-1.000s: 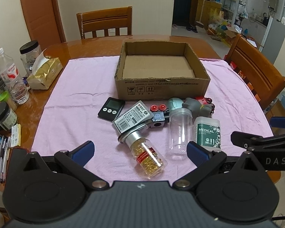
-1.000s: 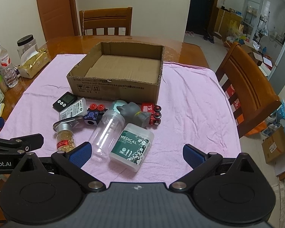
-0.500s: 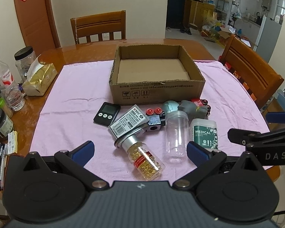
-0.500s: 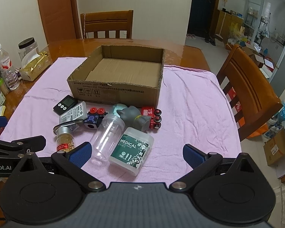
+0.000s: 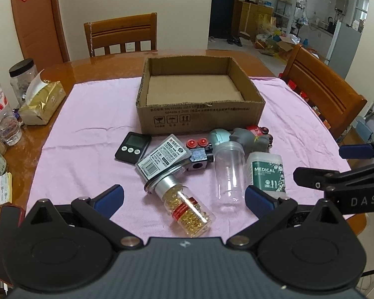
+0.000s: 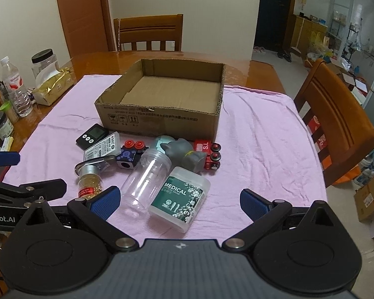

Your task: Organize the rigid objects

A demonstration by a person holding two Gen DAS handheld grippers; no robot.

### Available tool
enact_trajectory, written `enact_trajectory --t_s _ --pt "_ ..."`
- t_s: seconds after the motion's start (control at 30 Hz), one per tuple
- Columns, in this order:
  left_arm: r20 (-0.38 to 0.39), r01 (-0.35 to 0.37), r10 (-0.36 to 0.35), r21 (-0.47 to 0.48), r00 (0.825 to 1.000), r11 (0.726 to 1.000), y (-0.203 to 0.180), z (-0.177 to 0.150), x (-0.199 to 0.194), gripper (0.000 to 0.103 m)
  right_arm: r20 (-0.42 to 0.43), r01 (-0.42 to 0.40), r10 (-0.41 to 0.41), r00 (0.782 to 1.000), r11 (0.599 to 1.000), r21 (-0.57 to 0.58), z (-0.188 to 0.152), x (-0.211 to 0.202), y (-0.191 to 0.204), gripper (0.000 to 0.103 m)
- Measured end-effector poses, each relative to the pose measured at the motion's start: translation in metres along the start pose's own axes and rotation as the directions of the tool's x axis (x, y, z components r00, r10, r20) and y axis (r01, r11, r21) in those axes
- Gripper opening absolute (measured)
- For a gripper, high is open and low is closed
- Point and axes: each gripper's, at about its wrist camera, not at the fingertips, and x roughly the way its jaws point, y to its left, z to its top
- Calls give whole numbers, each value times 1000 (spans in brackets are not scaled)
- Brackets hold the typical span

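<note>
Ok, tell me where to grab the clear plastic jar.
Take the clear plastic jar across its round body near the middle, from above. It lies on its side, and the right claw is open; the cotton swab box crowds one side.

The right tool (image 6: 179,200) hovers spread wide over the cotton-swab box (image 6: 179,198).

An open brown cardboard box (image 5: 199,114) sits empty near the far edge of the pink cloth (image 5: 87,129); in front of it lies a heap: a black timer (image 5: 132,147), a flat labelled case (image 5: 163,155), a blue block with red knobs (image 5: 198,154), a clear jar (image 5: 229,174) on its side, a green-and-white MEDICAL tub (image 5: 268,173), a grey cat toy (image 6: 187,153), a red toy car (image 6: 210,153); a bottle of gold pills (image 5: 184,205) lies nearest the cloth's near edge.
</note>
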Motion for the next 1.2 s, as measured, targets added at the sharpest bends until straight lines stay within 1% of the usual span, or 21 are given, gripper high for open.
enact_trajectory --t_s 0.13,0.27,0.5,0.7,0.87,1.0,1.2 --pt "-8 -4 4 17 1000 1000 2 -5 11 102 -6 -9 9 1000 1000 -1 -8 10 -2 103" --pt "-17 -20 21 19 1000 1000 5 -6 23 102 -37 -9 9 999 1000 14 -17 20 -6 103" --pt "-63 -56 57 26 996 998 18 1 59 102 -74 -4 7 997 999 43 -32 27 -10 103" --pt "-95 -57 61 44 994 997 25 12 100 102 -79 17 -9 997 995 103 -31 32 -8 103" --pt "-126 -79 88 73 988 994 27 17 125 102 -93 22 -10 996 991 129 -28 37 0 103" --pt "-148 -80 92 82 985 993 33 16 132 102 -100 20 -7 995 992 124 -26 40 4 103" --pt "-157 -93 104 72 982 993 43 11 126 102 -102 14 1 995 990 143 -24 44 3 103"
